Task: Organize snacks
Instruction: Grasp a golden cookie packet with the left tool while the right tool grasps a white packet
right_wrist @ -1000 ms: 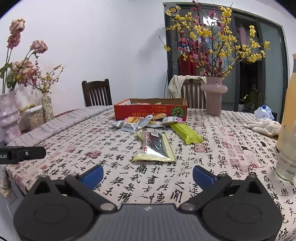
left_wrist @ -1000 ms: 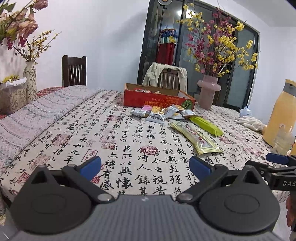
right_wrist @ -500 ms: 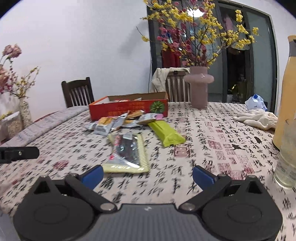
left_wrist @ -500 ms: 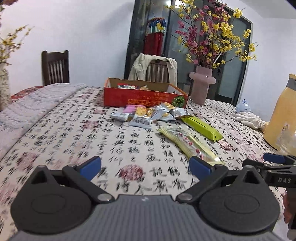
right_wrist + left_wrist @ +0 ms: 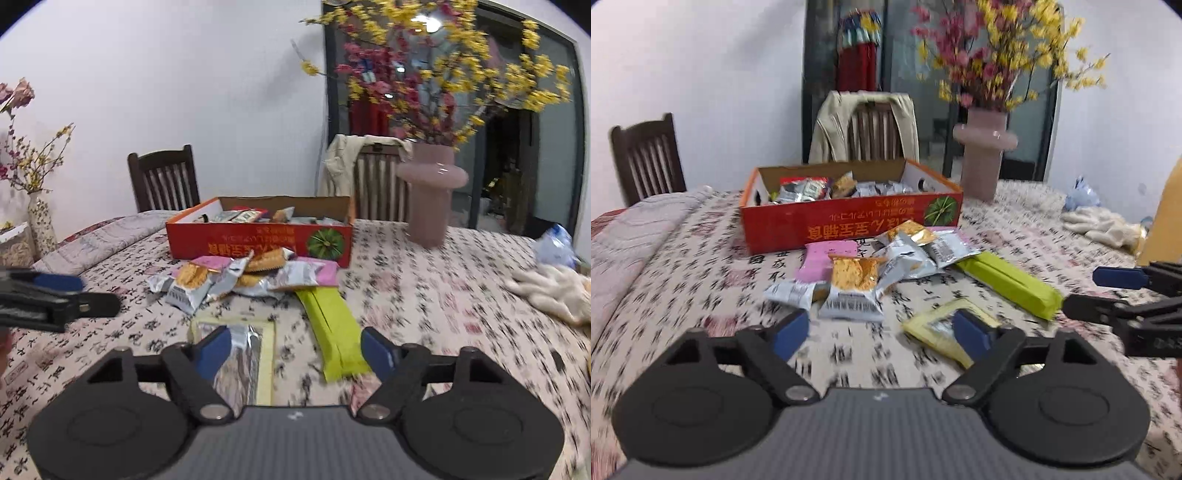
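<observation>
The left gripper point(image 5: 877, 334) is being closed, though its blue pads are still being kept well apart, and nothing is being pressed between them: only the tablecloth point(image 5: 701, 258) and the foot of a silver-and-orange snack packet point(image 5: 855, 291) are being framed there. Its right pad is being seen in front of the yellow-edged flat packet point(image 5: 932, 326). The right gripper point(image 5: 295, 349) is being closed too, with a wide gap remaining and nothing gripped; the green bar packet point(image 5: 332, 325) is being framed between its pads without being touched.

Taking the red box point(image 5: 849, 218) as landmark: printed characters are being shown upside down on its near wall beside a green leaf emblem, too blurred to be read. Several packets are being held inside it. Just in front of it, a loose heap of silver packets point(image 5: 905, 254) and a pink packet point(image 5: 822, 258) is lying on the cloth. A pink vase point(image 5: 982, 155) of blossoms is standing right of the box.
</observation>
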`<state>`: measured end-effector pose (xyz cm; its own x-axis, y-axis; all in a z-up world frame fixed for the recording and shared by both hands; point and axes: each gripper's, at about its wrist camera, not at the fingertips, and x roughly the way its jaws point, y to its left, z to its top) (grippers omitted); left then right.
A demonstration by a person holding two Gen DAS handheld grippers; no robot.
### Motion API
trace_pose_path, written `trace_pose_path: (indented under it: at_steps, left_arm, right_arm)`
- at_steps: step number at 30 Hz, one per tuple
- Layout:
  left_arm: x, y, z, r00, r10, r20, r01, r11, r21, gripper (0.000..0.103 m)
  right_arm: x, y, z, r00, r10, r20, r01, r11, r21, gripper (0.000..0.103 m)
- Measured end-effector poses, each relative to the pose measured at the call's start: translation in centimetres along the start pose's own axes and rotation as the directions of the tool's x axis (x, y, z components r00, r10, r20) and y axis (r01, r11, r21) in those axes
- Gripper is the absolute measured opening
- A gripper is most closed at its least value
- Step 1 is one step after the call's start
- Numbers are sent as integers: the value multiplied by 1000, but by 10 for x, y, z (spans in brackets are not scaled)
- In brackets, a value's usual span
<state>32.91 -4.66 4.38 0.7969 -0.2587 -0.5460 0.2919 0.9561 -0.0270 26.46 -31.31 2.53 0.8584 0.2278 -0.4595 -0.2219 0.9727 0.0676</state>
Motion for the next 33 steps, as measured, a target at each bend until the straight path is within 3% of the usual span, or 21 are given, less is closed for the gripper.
trace_pose_path:
  at_steps: [5,9,12,13,18,24,28,33]
  left_arm:
    - [76,21,23,992,-22,-121,19,999,-28,69]
    - [106,29,27,989,-57,-140,53,998,-37,66]
    - [117,33,25,986,-55,-158,48,998,-50,41]
    - [117,34,24,986,-63,-154,54,997,-62,41]
    - [90,45,29,988,-112,-102,98,986,-134,41]
    - [36,67,41,988,-149,34,153,966,-211,41]
    - [11,73,42,991,-117,66,129,967,-220,41]
    - [-15,76,34,995,-78,64,91,968,-233,41]
  right_arm:
    - [32,0,18,998,48,-40,-49,999,-19,53]
    - [58,-8,34,997,46,-66,-47,999,-18,50]
    - [82,-15,47,995,48,-86,-49,999,-16,50]
    - [91,-17,51,994,51,-95,-52,998,-16,50]
    - [149,-17,65,988,53,-145,-55,998,-9,51]
    - [200,-3,66,981,37,-189,-45,998,-34,51]
    - [206,6,67,984,-7,-181,-7,997,-78,39]
    - [177,8,65,987,-27,-155,12,995,-101,39]
